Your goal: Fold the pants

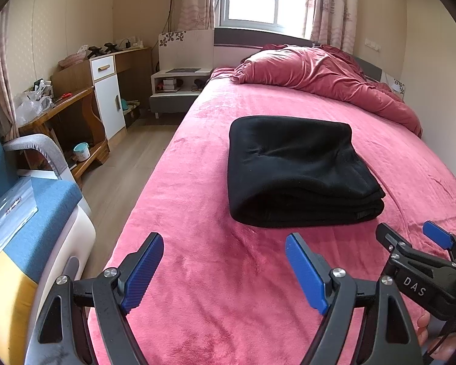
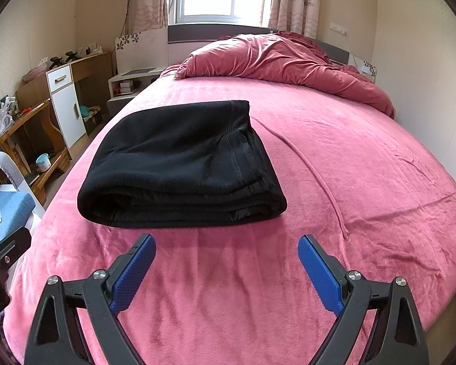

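Observation:
Black pants (image 1: 298,170) lie folded into a thick rectangular stack on the pink bed cover (image 1: 215,273); the right wrist view shows the same pants (image 2: 182,164) with their layered edge facing me. My left gripper (image 1: 225,243) hovers open over the cover, short of the stack, with nothing between its blue pads. My right gripper (image 2: 226,245) is also open and empty, just in front of the stack's near edge. The right gripper (image 1: 410,234) appears at the right of the left wrist view, with a hand behind it.
A crumpled pink duvet (image 1: 325,76) is heaped at the head of the bed under the window. Left of the bed run a wood floor (image 1: 130,152), a desk and white cabinet (image 1: 106,97), a nightstand (image 1: 176,88) and a blue and yellow chair (image 1: 30,213).

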`<state>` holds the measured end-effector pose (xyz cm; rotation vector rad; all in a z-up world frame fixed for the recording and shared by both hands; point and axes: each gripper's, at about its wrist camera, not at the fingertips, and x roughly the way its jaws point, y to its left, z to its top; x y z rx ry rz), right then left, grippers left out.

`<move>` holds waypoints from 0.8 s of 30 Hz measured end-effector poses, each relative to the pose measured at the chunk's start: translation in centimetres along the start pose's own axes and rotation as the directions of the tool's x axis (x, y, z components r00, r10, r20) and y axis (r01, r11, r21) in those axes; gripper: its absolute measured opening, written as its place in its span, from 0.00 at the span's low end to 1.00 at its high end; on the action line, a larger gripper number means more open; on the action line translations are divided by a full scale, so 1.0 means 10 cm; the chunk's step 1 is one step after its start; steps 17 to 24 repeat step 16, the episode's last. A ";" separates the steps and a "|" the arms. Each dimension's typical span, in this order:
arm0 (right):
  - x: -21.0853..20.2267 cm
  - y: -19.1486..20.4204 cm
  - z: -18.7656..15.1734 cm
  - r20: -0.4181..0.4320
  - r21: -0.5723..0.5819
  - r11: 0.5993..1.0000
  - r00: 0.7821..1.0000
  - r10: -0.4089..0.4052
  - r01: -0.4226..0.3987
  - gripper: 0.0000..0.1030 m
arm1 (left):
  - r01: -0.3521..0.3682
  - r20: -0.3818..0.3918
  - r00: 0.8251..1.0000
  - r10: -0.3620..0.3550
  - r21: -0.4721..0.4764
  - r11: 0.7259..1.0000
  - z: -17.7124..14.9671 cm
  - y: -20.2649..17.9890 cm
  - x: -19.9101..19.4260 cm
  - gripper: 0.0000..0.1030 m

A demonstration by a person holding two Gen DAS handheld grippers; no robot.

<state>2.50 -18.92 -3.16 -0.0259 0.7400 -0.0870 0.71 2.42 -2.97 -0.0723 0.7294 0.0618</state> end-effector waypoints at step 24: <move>0.06 -0.02 -0.07 -0.013 -0.006 1.000 1.000 -0.006 0.006 0.92 | -0.005 0.006 1.000 0.005 0.001 1.000 -0.05 -0.02 0.01 0.80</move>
